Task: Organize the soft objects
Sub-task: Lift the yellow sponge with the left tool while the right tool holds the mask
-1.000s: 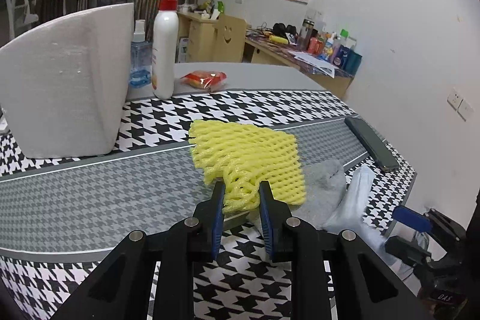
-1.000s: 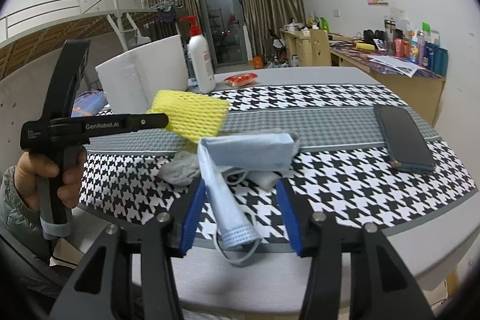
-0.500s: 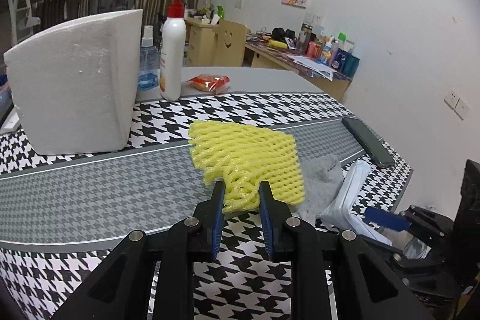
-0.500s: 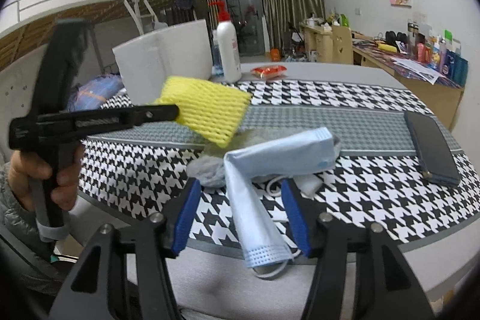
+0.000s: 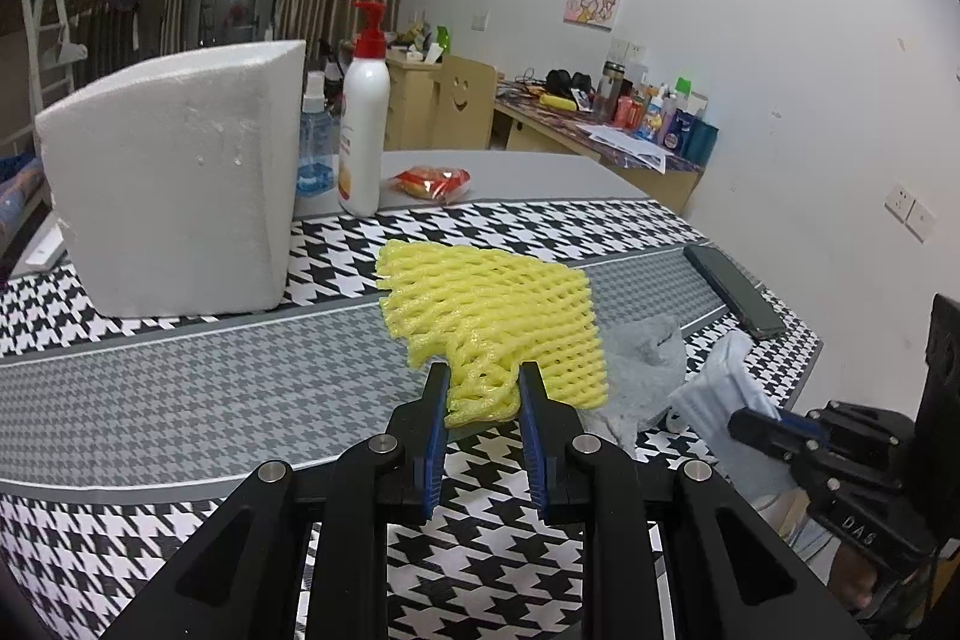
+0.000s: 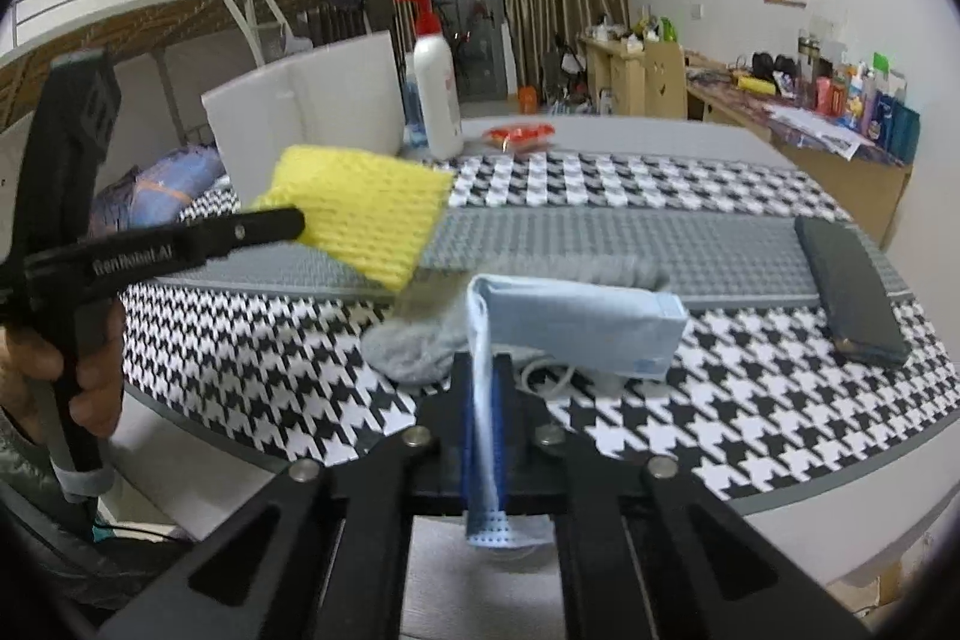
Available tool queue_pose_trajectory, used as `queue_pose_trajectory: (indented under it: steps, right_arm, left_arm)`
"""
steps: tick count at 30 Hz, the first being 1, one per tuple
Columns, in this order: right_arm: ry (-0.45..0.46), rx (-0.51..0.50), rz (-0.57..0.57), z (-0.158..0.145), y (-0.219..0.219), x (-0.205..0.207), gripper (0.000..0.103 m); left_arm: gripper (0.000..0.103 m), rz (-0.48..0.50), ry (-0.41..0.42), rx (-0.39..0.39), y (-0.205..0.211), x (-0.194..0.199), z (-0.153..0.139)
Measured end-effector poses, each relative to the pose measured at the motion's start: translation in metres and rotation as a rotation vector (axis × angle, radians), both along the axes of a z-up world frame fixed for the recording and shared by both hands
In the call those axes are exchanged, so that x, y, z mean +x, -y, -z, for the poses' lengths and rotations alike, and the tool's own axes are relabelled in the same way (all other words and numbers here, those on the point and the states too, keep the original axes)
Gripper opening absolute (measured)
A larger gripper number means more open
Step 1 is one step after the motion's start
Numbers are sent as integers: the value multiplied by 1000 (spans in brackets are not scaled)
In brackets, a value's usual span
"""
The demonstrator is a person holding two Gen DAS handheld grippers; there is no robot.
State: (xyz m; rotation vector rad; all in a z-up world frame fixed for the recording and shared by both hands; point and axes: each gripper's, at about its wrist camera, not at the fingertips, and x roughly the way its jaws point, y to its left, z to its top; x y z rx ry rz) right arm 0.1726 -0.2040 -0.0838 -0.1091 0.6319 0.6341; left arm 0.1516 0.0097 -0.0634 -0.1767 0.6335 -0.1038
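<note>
The left gripper (image 5: 483, 388) was clamped on one corner of the yellow foam net (image 5: 498, 313), holding it lifted above the houndstooth table cover (image 5: 180, 388), in front of the white foam block (image 5: 174, 178). The right gripper (image 6: 483, 400) was pinched tight on the blue face mask (image 6: 576, 322), whose folded body lay across the grey sock (image 6: 414, 346) near the table's front edge, with a dark phone (image 6: 849, 292) well apart to the right.

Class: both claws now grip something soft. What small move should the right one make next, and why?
Probably lift the right claw: it has pinched shut on the blue face mask, whose folded end rests on the grey sock. The left claw holds the yellow foam net clear already.
</note>
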Motion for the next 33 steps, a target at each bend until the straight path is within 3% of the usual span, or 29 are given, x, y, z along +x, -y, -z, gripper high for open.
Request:
queue_pose_trajectory:
  steps: [33]
  right_arm:
    - [139,70,-13,-46,-25,-10,8]
  left_arm:
    - [23,-60,111,50,-21,-29,-34]
